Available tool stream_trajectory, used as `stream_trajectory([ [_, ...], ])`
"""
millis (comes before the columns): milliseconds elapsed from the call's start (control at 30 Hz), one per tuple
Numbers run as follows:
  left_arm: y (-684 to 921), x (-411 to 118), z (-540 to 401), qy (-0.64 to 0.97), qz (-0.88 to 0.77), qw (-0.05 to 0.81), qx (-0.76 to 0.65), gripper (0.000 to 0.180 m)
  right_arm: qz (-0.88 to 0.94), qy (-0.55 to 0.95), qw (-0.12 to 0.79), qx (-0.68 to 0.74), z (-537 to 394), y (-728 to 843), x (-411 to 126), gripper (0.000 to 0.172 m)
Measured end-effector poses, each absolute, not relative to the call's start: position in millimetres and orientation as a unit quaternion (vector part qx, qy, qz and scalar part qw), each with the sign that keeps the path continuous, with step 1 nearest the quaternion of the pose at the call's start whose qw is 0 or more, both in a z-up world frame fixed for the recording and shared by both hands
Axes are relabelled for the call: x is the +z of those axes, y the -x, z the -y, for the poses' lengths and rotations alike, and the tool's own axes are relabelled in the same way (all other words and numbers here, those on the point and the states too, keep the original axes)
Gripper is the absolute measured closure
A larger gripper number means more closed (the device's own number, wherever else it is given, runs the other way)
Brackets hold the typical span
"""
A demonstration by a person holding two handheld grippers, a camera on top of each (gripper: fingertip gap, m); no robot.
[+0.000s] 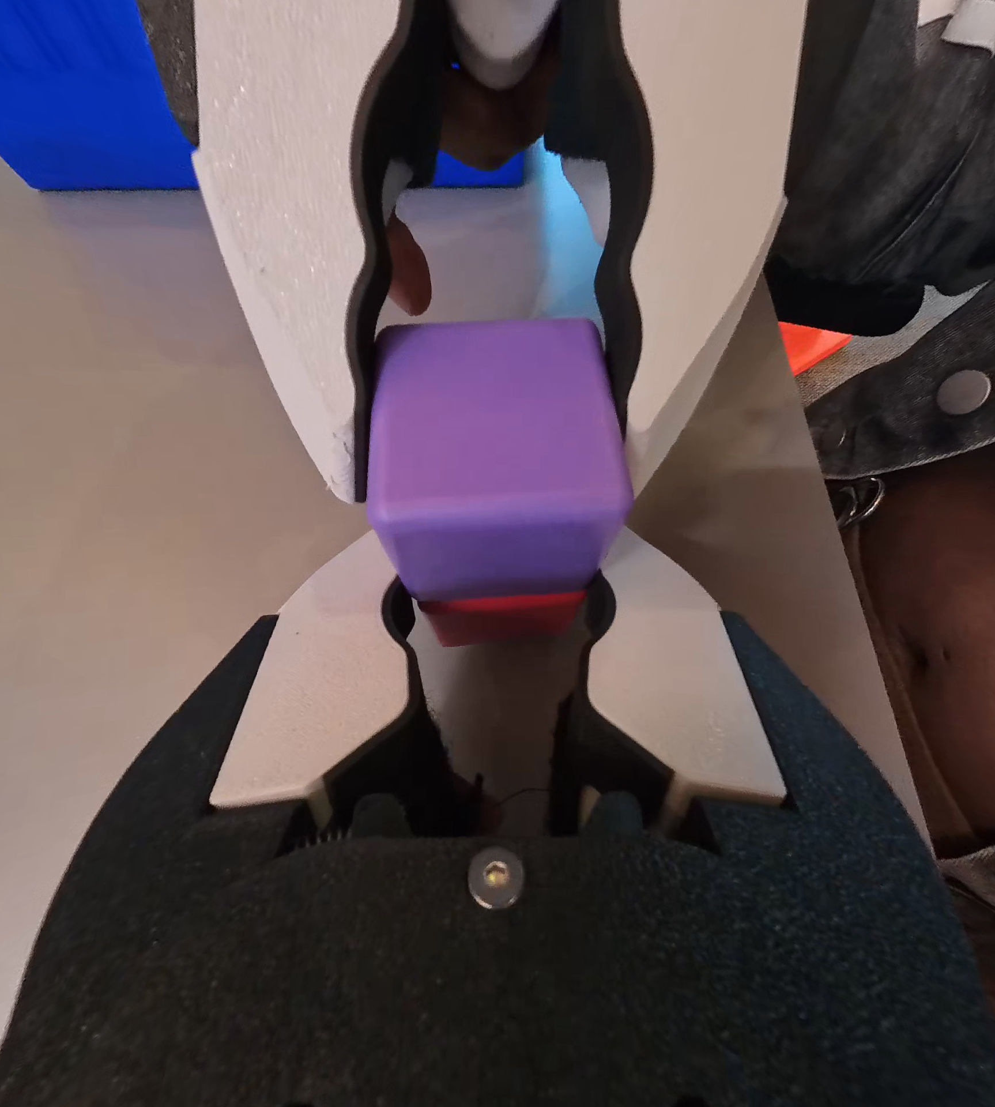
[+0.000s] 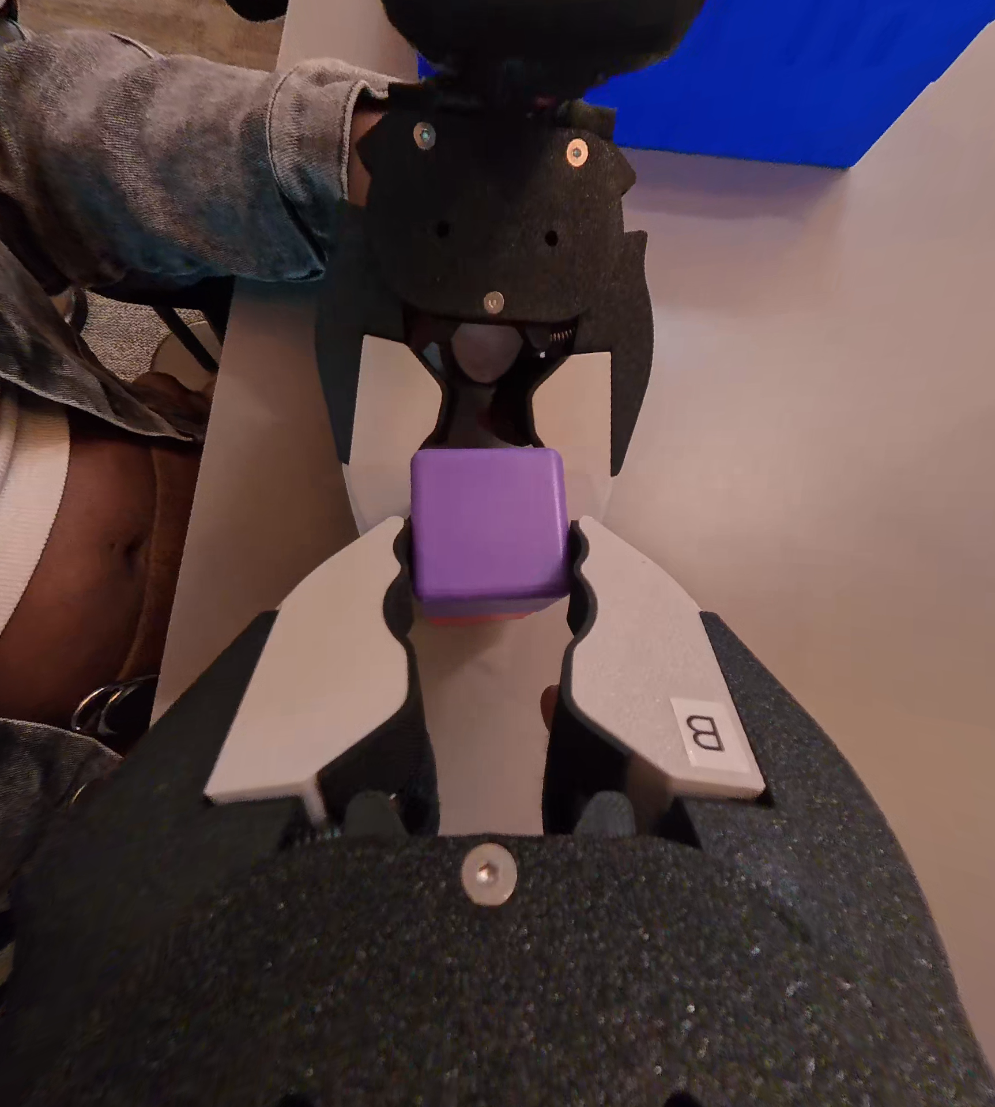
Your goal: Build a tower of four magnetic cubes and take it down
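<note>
A purple cube [image 1: 495, 419] sits on top of a red cube [image 1: 501, 617], seen from above over the pale table [image 1: 94, 479]. My two grippers face each other across this stack. My right gripper [image 2: 488, 563] is shut on the purple cube [image 2: 486, 527], its black pads pressed on both sides; it also shows in the left wrist view [image 1: 492, 467], coming in from the top. My left gripper [image 1: 498, 599] sits one level lower and closes on the red cube's sides, with its tips hidden under the purple cube. Only a red sliver [image 2: 471, 620] shows in the right wrist view.
A blue box [image 1: 64, 90] stands at the far side of the table and also shows in the right wrist view [image 2: 812, 78]. A person in a grey denim jacket [image 2: 124, 180] is close by the table edge. An orange object [image 1: 806, 353] lies beside them. Left tips to right tips: about 5 cm.
</note>
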State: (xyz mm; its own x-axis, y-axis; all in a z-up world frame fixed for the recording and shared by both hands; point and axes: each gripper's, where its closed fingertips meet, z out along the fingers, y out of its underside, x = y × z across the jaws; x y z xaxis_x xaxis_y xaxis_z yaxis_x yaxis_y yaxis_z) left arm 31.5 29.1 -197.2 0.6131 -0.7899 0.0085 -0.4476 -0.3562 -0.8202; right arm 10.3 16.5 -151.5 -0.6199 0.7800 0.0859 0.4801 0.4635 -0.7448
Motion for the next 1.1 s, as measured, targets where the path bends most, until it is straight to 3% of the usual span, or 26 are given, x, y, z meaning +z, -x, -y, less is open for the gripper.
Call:
stream_trajectory([
  [600, -27.1, -199.2, -32.6, 0.801, -0.383, 0.419, -0.192, 0.124, 0.803, 0.384, 0.236, 0.39, -18.8, -6.0, -151.0, 0.123],
  [800, -23.2, -199.9, -37.2, 0.804, -0.375, 0.425, -0.177, 0.11, 0.781, 0.389, 0.25, 0.419, -23.8, -5.8, -143.1, 0.123],
  [900, -25.6, -198.7, -36.0, 0.796, -0.384, 0.431, -0.179, 0.125, 0.775, 0.389, 0.247, 0.433, -22.4, -5.0, -142.2, 0.123],
  [1100, -17.8, -221.8, -30.2, 0.823, -0.399, 0.376, -0.148, 0.127, 0.75, 0.375, 0.278, 0.469, -25.2, -9.2, -116.1, 0.123],
])
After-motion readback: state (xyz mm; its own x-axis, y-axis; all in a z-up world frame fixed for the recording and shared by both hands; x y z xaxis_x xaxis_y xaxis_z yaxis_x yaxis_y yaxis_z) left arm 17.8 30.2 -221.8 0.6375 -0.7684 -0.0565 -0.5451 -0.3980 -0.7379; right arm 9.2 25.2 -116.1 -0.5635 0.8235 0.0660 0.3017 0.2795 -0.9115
